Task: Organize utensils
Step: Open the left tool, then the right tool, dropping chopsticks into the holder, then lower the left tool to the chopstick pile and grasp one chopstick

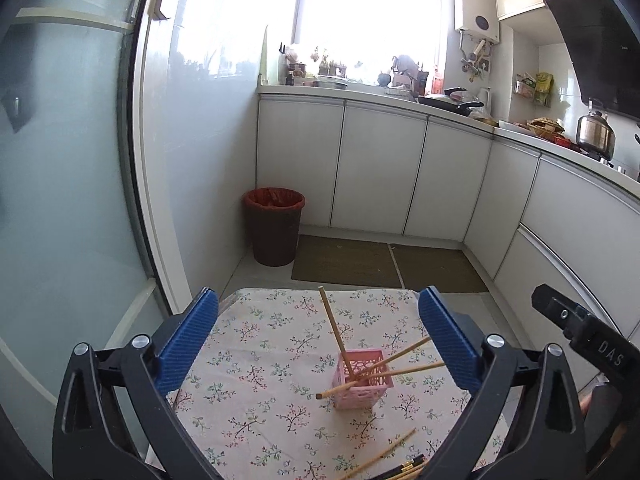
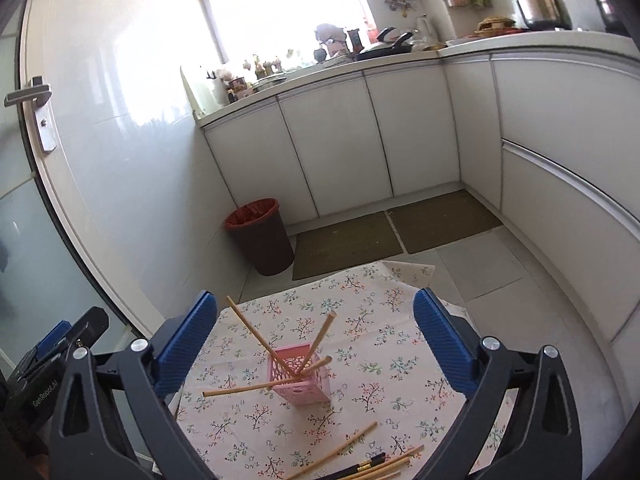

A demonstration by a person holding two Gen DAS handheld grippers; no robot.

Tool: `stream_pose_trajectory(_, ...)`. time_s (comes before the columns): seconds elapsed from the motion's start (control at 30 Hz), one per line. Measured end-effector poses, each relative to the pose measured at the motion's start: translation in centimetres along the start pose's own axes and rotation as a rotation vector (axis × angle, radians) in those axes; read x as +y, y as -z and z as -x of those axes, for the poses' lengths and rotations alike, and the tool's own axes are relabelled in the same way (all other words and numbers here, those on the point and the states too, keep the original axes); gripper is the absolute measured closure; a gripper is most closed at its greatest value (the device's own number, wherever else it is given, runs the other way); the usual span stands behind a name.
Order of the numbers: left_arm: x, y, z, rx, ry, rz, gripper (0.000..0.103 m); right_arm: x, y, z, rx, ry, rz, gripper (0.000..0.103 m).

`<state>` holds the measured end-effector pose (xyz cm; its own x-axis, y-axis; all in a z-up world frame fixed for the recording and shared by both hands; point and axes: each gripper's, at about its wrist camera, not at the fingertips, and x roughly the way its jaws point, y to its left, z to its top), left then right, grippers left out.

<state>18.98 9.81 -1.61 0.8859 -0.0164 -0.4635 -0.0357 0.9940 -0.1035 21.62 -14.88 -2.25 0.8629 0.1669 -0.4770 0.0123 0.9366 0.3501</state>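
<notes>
Four wooden chopsticks (image 1: 336, 330) lean in pink basket (image 1: 362, 380) on worktop (image 1: 248, 360); left tongs (image 1: 318, 312) and right tongs (image 2: 316, 312) gape wide, empty.

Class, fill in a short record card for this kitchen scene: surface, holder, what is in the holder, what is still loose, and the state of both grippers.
surface: table with floral cloth
holder: pink perforated basket, upright on the cloth
in holder: four wooden chopsticks, leaning apart
loose: wooden chopsticks and a black chopstick at the near edge
left gripper: open, empty
right gripper: open, empty
</notes>
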Motion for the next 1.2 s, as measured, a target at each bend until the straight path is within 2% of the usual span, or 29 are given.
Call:
stream_pose_trajectory(0.2, -1.1, 2.1, 0.9, 0.088, 0.037, -0.061, 0.007, -5.3, 2.7, 2.9, 0.029, 0.075, -0.094, 0.007)
stream_pose_trajectory(0.27, -1.8, 3.1, 0.8, 0.134, 0.077, -0.091, 0.007, -7.5, 4.2, 3.6, 0.052, 0.102, -0.122, 0.007)
stream_pose_trajectory(0.47, -5.6, 8.2, -1.8, 0.371, 0.221, -0.240, 0.007, -14.0, 10.3, 3.6, 0.201, 0.168, -0.218, 0.007)
stream_pose_trajectory(0.53, -7.6, 10.4, -3.4, 0.454, 0.224, -0.330, 0.007, -16.1, 12.7, 2.9, 0.267, 0.188, -0.257, 0.007)
stream_pose_trajectory(0.63, -9.8, 13.5, -5.8, 0.529, 0.217, -0.415, 0.007, -18.7, 15.3, 1.9, 0.330, 0.210, -0.329, 0.007)
stream_pose_trajectory(0.8, -12.3, 18.5, -10.7, 0.648, 0.200, -0.501, 0.008, -21.4, 17.7, 1.0, 0.348, 0.226, -0.393, 0.007)
stream_pose_trajectory(0.83, -12.5, 19.1, -11.5, 0.665, 0.204, -0.503, 0.009, -21.7, 18.0, 0.7, 0.350, 0.229, -0.389, 0.007)
stream_pose_trajectory(0.9, -13.2, 20.3, -13.6, 0.688, 0.205, -0.515, 0.023, -22.1, 18.6, 0.3, 0.355, 0.238, -0.374, 0.007)
stream_pose_trajectory(0.93, -13.7, 20.9, -14.6, 0.706, 0.199, -0.521, 0.026, -22.4, 18.9, -0.1, 0.366, 0.244, -0.376, 0.007)
stream_pose_trajectory(1.0, -14.3, 21.7, -16.3, 0.722, 0.203, -0.529, 0.041, -22.9, 18.9, -0.7, 0.384, 0.212, -0.409, 0.007)
stream_pose_trajectory(1.2, -15.5, 23.8, -21.1, 0.777, 0.156, -0.539, 0.062, -23.6, 19.4, -1.8, 0.429, 0.186, -0.443, 0.007)
